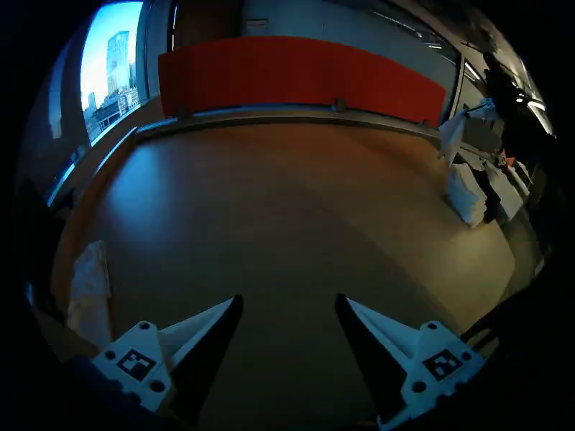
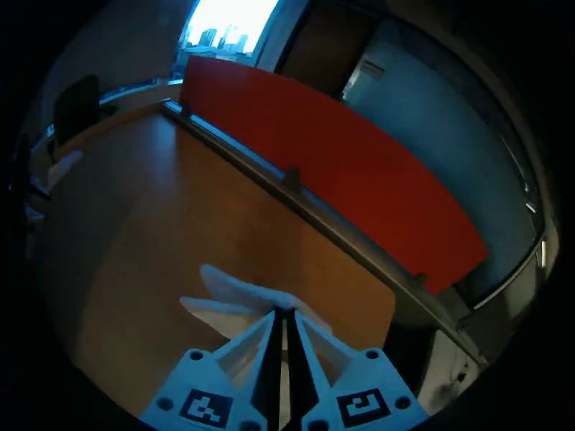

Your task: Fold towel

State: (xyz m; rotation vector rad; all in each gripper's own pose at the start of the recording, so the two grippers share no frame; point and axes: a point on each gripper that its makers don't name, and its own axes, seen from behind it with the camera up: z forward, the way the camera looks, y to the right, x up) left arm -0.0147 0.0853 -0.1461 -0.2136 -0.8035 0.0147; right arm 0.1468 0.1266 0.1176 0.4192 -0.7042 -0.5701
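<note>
Right claw (image 2: 286, 313) nearly closed, pinching white towel (image 2: 233, 296); left claw (image 1: 287, 300) spread wide, empty, above wooden table (image 1: 287, 201).

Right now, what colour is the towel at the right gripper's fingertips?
White; the towel shows best in the right gripper view.
</note>
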